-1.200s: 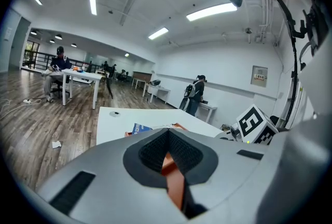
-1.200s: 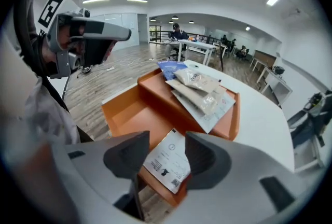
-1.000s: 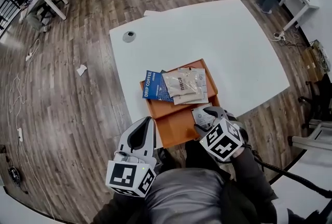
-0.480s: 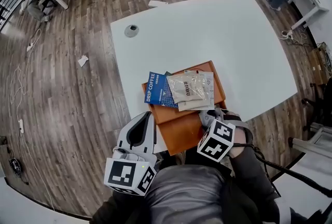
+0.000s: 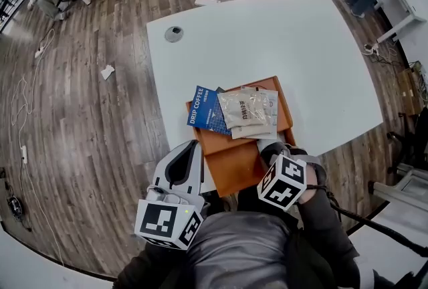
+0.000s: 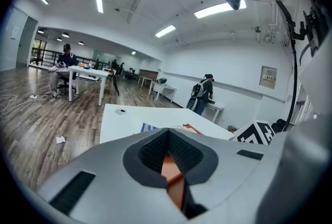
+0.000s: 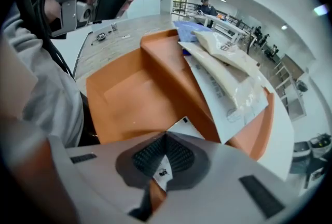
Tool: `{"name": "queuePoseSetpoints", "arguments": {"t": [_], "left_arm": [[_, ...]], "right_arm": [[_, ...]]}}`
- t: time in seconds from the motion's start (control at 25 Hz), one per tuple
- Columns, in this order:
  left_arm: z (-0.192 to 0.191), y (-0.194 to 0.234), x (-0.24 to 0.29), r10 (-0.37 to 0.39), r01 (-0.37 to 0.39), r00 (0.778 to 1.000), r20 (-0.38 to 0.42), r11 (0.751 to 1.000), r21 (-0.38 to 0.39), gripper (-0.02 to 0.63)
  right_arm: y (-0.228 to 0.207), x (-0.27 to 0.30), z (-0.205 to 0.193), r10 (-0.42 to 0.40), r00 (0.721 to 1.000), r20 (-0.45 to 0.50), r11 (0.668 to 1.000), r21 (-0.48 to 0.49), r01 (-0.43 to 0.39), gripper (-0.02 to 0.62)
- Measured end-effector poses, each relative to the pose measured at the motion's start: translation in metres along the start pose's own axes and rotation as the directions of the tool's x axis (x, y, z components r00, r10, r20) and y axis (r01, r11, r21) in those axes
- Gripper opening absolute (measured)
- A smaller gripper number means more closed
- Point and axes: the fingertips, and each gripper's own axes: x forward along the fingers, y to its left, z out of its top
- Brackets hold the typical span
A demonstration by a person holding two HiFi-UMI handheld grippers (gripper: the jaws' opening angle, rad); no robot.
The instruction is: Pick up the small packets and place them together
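The left gripper (image 5: 190,147) and the right gripper (image 5: 269,148) have pale grey shells with black ribbed pads (image 6: 153,153). Each carries a white cube (image 5: 168,225) with black square markers. A black cable (image 5: 374,227) runs from the right one. The person wears a grey top (image 5: 234,247) with dark sleeves (image 5: 328,227).

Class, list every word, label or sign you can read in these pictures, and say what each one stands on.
"DRIP COFFEE": on the blue packet on the orange tray.
Beige packet: dark print, too blurred to read.
White packet in the right gripper: a small black mark, unreadable.
Wall sign: too small to read.
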Motion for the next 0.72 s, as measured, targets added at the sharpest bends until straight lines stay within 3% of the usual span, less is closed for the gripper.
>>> {"name": "queuePoseSetpoints", "arguments": {"t": [0.24, 0.44, 0.52, 0.64, 0.72], "left_arm": [[0.001, -0.005, -0.011, -0.007, 0.007, 1.000, 0.018, 1.000, 0.005, 0.002], [0.002, -0.009, -0.017, -0.018, 0.018, 0.999, 0.030, 1.000, 0.006, 0.002], [0.004, -0.008, -0.018, -0.020, 0.020, 0.999, 0.034, 1.000, 0.005, 0.002], [0.008, -0.005, -0.017, -0.017, 0.017, 0.999, 0.042, 1.000, 0.001, 0.002], [0.010, -0.001, -0.015, -0.013, 0.012, 0.999, 0.048, 1.000, 0.002, 0.002]], "right_arm": [[0.013, -0.012, 0.009, 0.016, 0.998, 0.064, 1.000, 0.012, -0.016, 0.002], [0.004, -0.010, -0.008, -0.062, 0.998, -0.014, 0.998, 0.001, 0.062, 0.003], [0.003, -0.009, -0.010, -0.053, 0.998, -0.031, 0.999, 0.002, 0.053, 0.126], [0.002, -0.007, -0.006, -0.026, 0.998, -0.049, 1.000, -0.016, 0.025, 0.222], [0.001, -0.002, -0.006, -0.006, 0.997, -0.075, 1.000, -0.023, 0.004, 0.255]]}}
